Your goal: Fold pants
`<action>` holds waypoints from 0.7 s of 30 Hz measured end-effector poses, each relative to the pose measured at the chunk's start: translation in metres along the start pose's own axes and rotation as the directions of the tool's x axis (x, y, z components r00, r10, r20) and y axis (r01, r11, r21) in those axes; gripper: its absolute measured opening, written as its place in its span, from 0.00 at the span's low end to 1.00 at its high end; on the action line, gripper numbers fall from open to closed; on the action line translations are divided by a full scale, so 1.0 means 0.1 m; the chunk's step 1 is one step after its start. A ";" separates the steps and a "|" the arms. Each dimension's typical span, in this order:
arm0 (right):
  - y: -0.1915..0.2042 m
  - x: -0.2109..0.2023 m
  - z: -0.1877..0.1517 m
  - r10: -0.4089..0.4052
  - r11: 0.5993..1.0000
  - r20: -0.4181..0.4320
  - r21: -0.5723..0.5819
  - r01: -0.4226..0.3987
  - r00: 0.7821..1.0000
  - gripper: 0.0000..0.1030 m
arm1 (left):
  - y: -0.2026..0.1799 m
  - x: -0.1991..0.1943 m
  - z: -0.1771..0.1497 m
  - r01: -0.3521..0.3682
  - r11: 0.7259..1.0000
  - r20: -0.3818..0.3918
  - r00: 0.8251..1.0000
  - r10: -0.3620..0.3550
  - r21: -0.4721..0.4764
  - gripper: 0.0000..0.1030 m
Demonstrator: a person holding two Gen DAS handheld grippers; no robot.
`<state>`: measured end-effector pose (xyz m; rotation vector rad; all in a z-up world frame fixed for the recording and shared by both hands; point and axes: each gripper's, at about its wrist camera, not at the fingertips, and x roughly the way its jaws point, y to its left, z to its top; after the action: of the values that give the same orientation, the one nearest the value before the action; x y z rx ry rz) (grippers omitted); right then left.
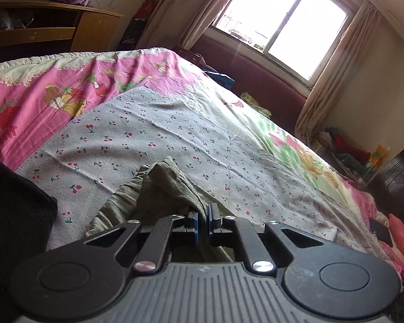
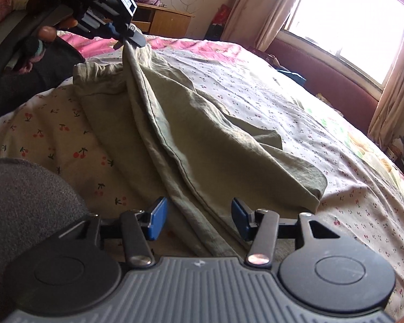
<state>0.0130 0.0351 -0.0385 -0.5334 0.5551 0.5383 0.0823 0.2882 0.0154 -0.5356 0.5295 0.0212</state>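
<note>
Olive-green pants [image 2: 191, 134] lie on the bed over a cherry-print sheet [image 2: 296, 107]. My left gripper [image 1: 202, 222] is shut on a bunched edge of the pants [image 1: 164, 188] and holds it lifted. It also shows in the right wrist view [image 2: 129, 37] at the upper left, pulling the fabric up into a ridge. My right gripper [image 2: 198, 216] is open, its blue pads either side of the pants' near edge, low over the cloth.
The bed carries a pink cartoon quilt [image 1: 54, 94]. A wooden cabinet [image 1: 54, 29] stands behind it, a window [image 1: 282, 24] with curtains and a dark red headboard [image 1: 269, 80] to the right. A dark sleeve [image 2: 27, 80] is at the left.
</note>
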 end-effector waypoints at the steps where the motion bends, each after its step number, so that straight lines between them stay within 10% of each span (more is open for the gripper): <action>1: -0.01 0.05 0.03 -0.009 1.000 -0.001 0.014 0.009 1.000 0.49 | -0.01 -0.01 0.01 0.004 1.000 0.002 1.000 -0.004 0.003 0.20; 4: -0.10 0.18 0.08 -0.043 0.996 -0.022 0.073 0.045 0.999 0.32 | -0.03 -0.04 0.03 0.014 1.000 0.005 1.000 -0.014 0.010 0.20; 6: -0.20 0.21 0.09 -0.047 0.992 -0.044 0.118 0.052 0.998 0.03 | -0.03 -0.05 0.03 0.022 1.000 0.002 1.000 -0.022 0.009 0.20; 16: -0.16 -0.08 -0.01 -0.056 0.998 -0.059 -0.043 0.053 0.997 0.05 | 0.18 -0.01 -0.34 -0.067 0.993 -0.119 0.990 0.078 0.093 0.20; 21: -0.28 -0.05 -0.02 0.041 0.994 -0.110 0.106 -0.029 0.993 0.18 | 0.42 -0.03 -0.50 -0.074 0.994 -0.175 0.981 0.087 0.077 0.24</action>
<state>0.0253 0.0114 -0.0280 -0.4567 0.6965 0.5115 0.0497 0.3004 -0.0394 -0.4490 0.7242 0.0316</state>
